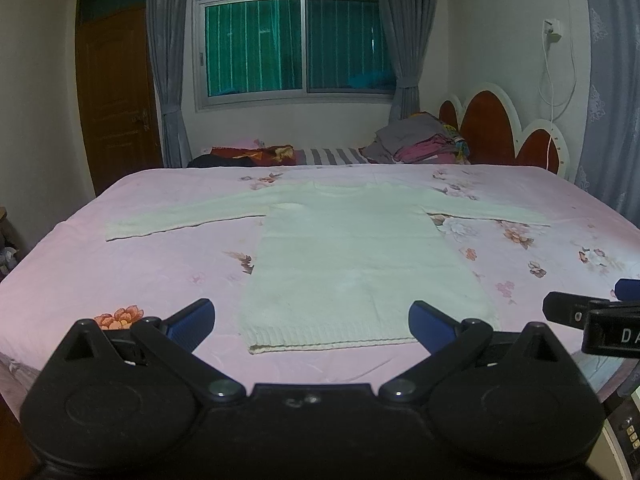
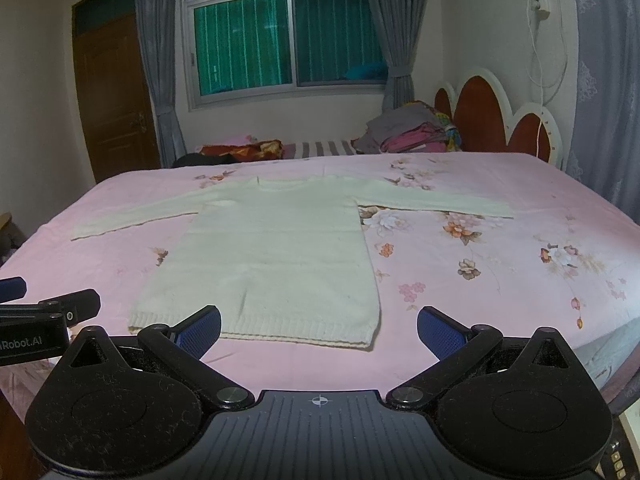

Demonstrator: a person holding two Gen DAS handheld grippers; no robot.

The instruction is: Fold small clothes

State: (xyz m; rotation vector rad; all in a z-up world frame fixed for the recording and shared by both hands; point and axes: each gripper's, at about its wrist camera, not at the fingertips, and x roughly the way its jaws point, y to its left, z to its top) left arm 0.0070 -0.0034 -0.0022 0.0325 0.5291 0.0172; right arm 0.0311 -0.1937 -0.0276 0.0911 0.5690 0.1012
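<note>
A cream sweater (image 1: pixel 360 264) is laid flat on the pink floral bed sheet (image 1: pixel 140 272), sleeves spread toward 9 and 3 o'clock, neckline toward 12 and ribbed hem toward 6. The left tongs (image 1: pixel 312 322) are held spread wide just short of the hem, gripping nothing. The right tongs (image 2: pixel 319 330) are likewise spread and empty, at the hem's right corner.

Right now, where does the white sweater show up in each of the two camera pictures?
Left wrist view: the white sweater lies flat in the middle of the pink bedsheet, hem nearest the camera, sleeves spread.
Right wrist view: the sweater sits left of centre, hem behind the left fingertip.
Shared landmark: the window straight behind the sweater's collar.
</note>
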